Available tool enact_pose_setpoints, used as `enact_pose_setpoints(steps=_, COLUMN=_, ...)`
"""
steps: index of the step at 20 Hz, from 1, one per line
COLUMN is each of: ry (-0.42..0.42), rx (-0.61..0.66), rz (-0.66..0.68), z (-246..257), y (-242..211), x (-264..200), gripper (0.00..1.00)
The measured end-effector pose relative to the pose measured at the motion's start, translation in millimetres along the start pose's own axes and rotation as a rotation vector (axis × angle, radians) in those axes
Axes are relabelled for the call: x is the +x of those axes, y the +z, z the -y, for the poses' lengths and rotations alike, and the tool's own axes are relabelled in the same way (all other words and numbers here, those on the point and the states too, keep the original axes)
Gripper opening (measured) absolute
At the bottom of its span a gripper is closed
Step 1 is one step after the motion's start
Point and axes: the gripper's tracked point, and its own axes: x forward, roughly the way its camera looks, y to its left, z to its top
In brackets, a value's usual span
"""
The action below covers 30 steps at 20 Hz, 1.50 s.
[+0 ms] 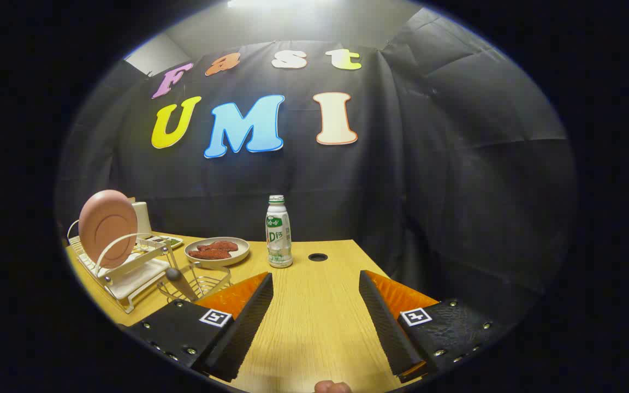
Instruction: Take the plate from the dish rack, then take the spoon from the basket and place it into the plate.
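Gripper [316,278] is released: fingers spread wide apart, nothing between them but bare wood of the tabletop [314,316]. It hangs above the near part of the tabletop, touching none of the items.

Plate [108,228], pink and round, stands on edge in the dish rack [123,267], leaning slightly back against the rack's curved wire hoops. The rack is white, set at the far left side of the tabletop, well beyond and to the left of the left finger.

Basket [197,284] is a small wire one, just ahead of the left finger's tip and right beside the rack. Spoon [175,277] sits in it, with a rounded dark end showing above the wire rim; the rest of the spoon is too small to make out clearly.

Beyond the basket a shallow beige dish [217,252] lies flat on the tabletop, carrying a few reddish-brown pieces of food [213,250]. Just right of it stands an upright bottle [278,232], white cap, green-and-white label, roughly in line with the gap between the fingers but well ahead of them. Near the bottle's right is a small dark round hole [318,256] in the tabletop.

A pale boxy object [141,215] stands behind the plate, partly hidden by it; what it is cannot be told.
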Motion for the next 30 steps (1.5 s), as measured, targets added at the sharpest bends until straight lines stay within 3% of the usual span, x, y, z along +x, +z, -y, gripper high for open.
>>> enact_pose_setpoints(steps=7, ry=0.018, rx=0.007, rz=0.033, z=-56.9, y=96.7, x=-61.0, gripper=0.97)
enact_pose_setpoints(steps=14, ry=0.023, rx=0.077, rz=0.001, z=-127.9, y=141.9, x=-90.5, gripper=0.97)
enact_pose_setpoints(steps=21, ry=0.039, rx=0.036, rz=0.006, z=-180.3, y=178.2, x=-83.1, gripper=0.97)
enact_pose_setpoints(steps=30, ry=0.119, rx=0.047, rz=-0.184, z=-279.3, y=186.2, x=-60.5, gripper=0.97)
